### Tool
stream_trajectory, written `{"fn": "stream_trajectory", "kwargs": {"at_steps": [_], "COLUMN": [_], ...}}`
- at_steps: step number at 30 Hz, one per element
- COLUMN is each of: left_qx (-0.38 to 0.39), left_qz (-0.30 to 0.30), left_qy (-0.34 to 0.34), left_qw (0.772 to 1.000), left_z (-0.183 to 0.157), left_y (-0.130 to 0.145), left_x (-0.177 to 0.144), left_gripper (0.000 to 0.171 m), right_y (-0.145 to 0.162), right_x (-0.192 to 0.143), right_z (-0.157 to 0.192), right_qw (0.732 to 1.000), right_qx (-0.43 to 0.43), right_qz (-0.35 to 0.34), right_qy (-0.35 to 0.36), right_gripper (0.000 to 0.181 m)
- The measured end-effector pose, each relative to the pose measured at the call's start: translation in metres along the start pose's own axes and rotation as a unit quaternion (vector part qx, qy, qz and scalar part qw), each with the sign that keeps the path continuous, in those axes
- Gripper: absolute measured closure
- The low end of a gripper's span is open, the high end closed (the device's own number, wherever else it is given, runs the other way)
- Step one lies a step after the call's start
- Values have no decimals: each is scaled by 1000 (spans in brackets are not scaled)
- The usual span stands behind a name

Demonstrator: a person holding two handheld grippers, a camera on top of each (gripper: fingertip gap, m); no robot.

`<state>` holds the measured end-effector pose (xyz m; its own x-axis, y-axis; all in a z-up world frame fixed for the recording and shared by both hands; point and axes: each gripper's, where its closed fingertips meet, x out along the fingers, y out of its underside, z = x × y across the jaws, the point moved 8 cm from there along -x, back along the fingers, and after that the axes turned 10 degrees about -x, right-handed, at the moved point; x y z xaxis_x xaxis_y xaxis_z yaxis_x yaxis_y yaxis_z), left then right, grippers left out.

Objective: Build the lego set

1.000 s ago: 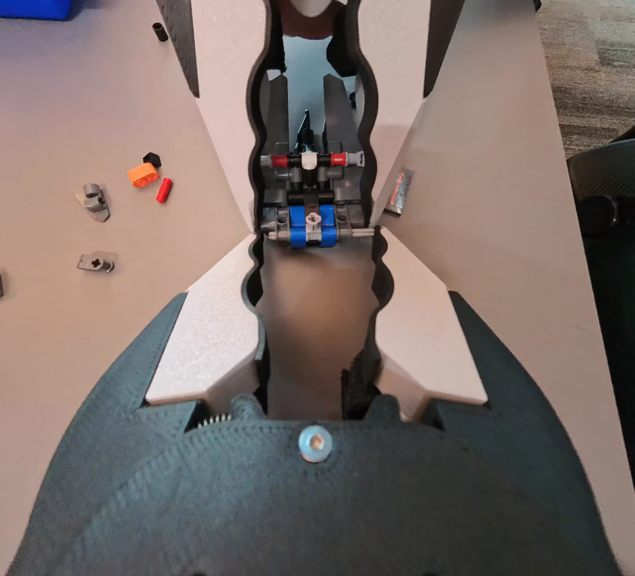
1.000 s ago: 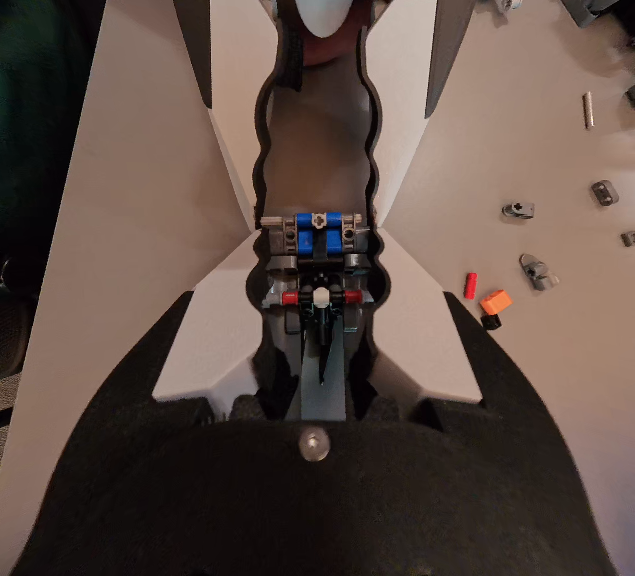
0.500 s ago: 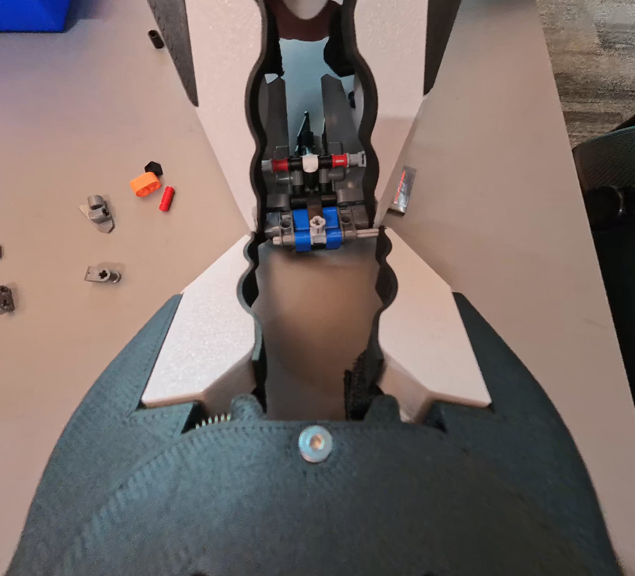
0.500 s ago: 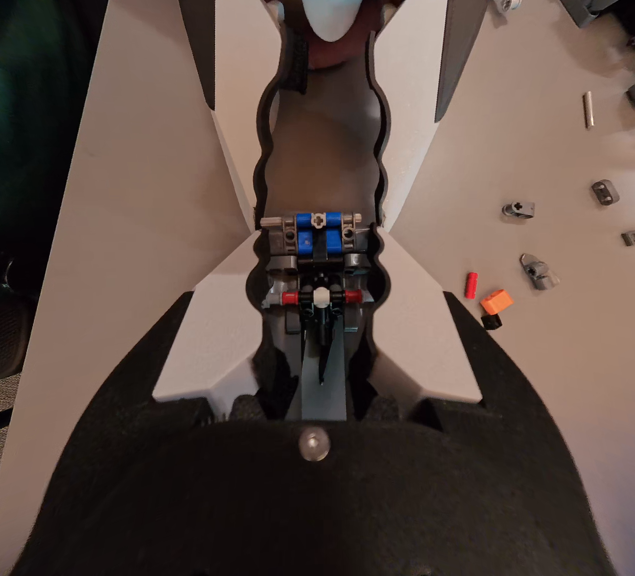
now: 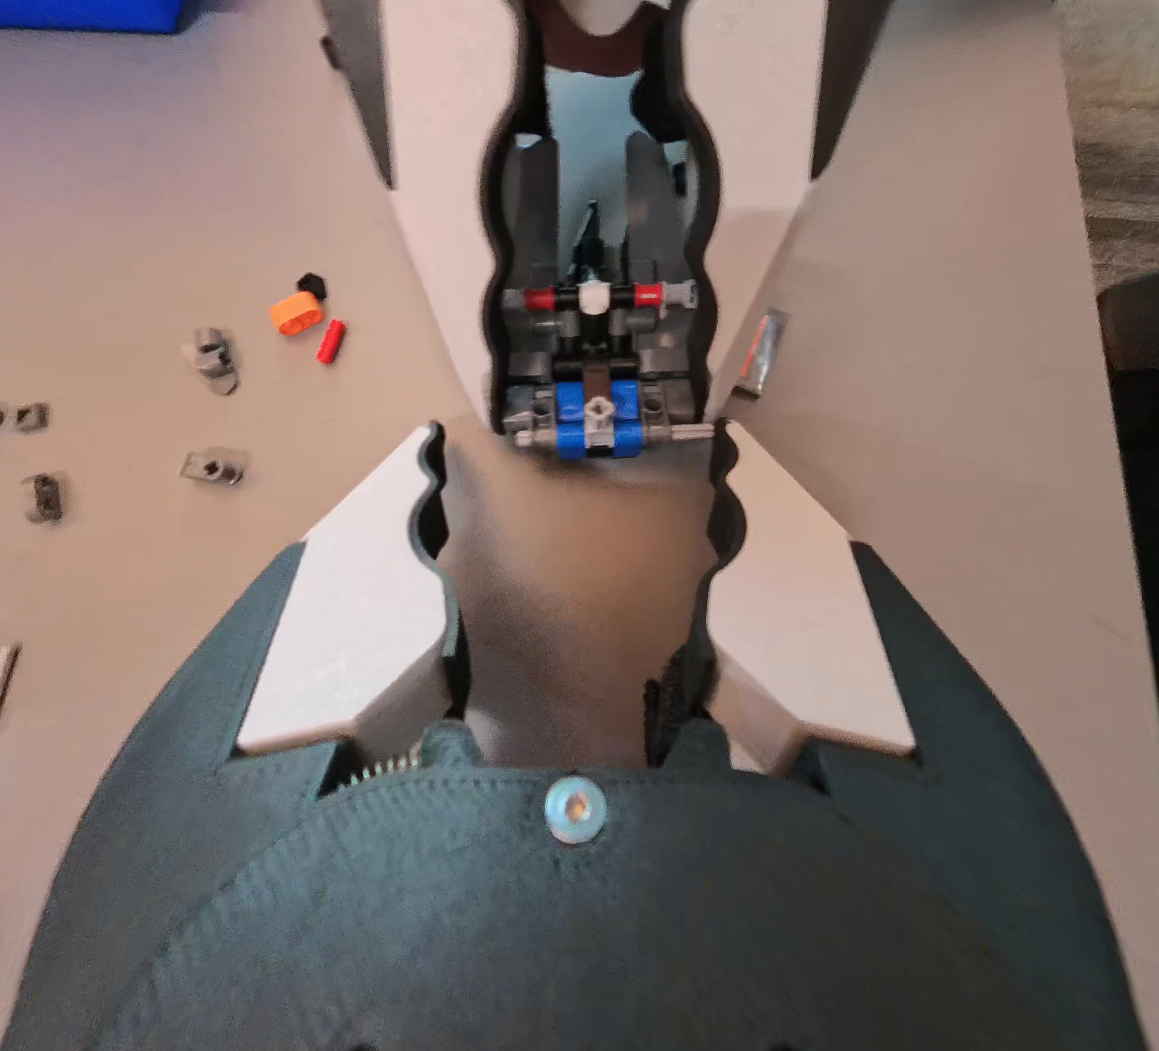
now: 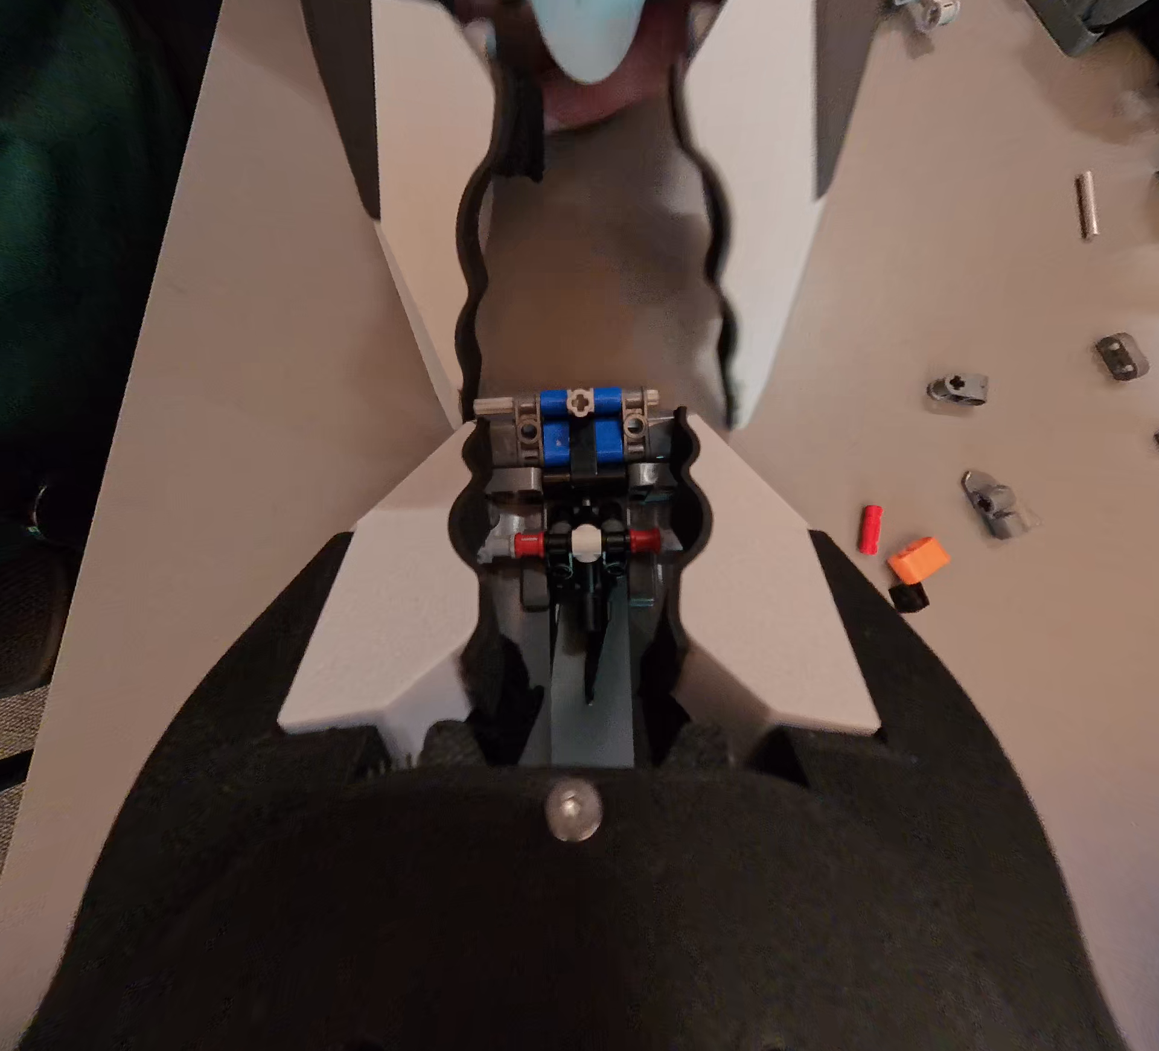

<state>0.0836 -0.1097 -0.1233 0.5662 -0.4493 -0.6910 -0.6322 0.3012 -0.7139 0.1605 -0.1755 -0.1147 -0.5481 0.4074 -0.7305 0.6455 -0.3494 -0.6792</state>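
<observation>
Right hand-held gripper (image 6: 580,425) clamped on the lego assembly (image 6: 580,494), frame centre, above the surface (image 6: 941,281) — left hand-held gripper (image 5: 577,431) spread wide, fingertips flanking its blue end without contact. Orange piece (image 5: 296,316) and red pin (image 5: 330,341) loose at left

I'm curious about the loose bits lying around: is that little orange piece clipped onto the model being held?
No, the orange piece lies loose on the table, off to the side of the lego model held between the fingers.

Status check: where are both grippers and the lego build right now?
Right gripper shut on lego assembly. Left gripper open, fingers clear of its blue end. Loose orange piece off to side; nothing blocking.
</observation>
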Motion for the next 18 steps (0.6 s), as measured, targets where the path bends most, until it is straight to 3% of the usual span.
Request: {"fn": "stream_trajectory", "kwargs": {"at_steps": [4,18], "left_qx": [29,44], "left_qz": [5,10], "left_qy": [2,17], "left_qw": [1000,999], "left_z": [-4,-2], "left_y": [1,0], "left_x": [5,5], "left_gripper": [97,101], "right_y": [0,0], "right_x": [0,0], "right_z": [0,0], "right_qw": [1000,1000], "right_qx": [-3,-4], "right_qz": [1,5], "right_qy": [0,0], "right_gripper": [124,125]}}
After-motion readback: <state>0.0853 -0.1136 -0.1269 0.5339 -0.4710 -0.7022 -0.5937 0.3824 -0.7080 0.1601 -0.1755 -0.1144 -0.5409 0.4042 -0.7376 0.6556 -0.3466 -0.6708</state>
